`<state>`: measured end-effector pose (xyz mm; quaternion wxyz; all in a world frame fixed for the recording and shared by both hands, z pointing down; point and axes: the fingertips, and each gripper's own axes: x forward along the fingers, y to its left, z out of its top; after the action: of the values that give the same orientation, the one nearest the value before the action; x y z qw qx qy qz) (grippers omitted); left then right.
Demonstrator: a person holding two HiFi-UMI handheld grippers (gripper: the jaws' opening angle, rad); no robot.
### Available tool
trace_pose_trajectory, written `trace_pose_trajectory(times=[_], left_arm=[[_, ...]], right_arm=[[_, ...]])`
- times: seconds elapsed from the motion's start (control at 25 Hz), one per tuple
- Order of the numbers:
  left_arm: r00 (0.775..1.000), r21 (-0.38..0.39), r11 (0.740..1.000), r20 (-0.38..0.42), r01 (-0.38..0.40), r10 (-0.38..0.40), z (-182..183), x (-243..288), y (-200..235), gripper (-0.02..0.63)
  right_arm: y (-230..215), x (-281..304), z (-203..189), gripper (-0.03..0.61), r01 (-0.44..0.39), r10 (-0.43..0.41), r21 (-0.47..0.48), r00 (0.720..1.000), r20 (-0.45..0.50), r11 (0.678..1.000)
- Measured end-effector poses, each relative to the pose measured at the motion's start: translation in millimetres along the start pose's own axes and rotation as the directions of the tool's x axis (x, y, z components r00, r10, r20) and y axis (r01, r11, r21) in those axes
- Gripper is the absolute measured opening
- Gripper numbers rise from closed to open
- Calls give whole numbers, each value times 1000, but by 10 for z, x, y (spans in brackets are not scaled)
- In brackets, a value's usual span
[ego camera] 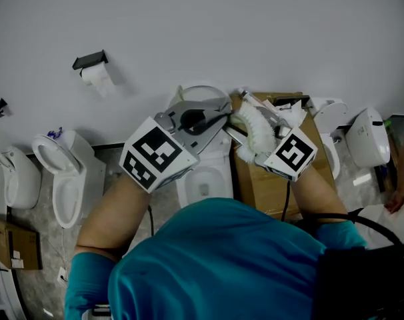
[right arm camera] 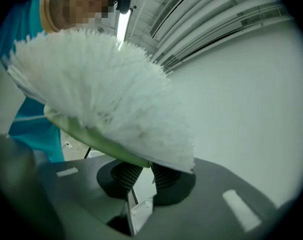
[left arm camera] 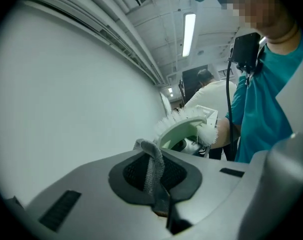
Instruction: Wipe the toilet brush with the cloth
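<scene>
In the head view both grippers are raised in front of the person's chest, tips close together. The toilet brush (ego camera: 252,129) has white bristles on a pale green back. My right gripper (ego camera: 253,151) is shut on it. In the right gripper view the brush head (right arm camera: 101,94) fans out just above the ribbed pads (right arm camera: 164,176) of the right gripper (right arm camera: 141,176), which pinch its green edge. My left gripper (ego camera: 222,120) is shut on a narrow fold of grey cloth (left arm camera: 150,156), which pokes up between the jaws of the left gripper (left arm camera: 154,176). The brush (left arm camera: 191,126) sits just beyond, apart from the cloth.
A white toilet (ego camera: 202,179) stands straight below the grippers, next to a cardboard box (ego camera: 265,185). More toilets stand at the left (ego camera: 62,175) and right (ego camera: 369,135). A paper roll holder (ego camera: 94,69) hangs on the grey wall.
</scene>
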<state>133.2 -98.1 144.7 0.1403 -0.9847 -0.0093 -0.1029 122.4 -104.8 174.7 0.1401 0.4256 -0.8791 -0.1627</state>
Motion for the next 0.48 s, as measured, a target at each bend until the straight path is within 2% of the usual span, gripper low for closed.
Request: trace_pose_trajectory(times=[0.12,0.48], left_arm=[[999,40,999,-32,0,1,-35,55,-14,21],[998,48,999,-61,3,0,-112,68,20,21]], right_arm=[[-21,40,10,54,1,-1,13,1000,8,1000],[-11,34,-3,53,-10,9,43,1000,24,999]])
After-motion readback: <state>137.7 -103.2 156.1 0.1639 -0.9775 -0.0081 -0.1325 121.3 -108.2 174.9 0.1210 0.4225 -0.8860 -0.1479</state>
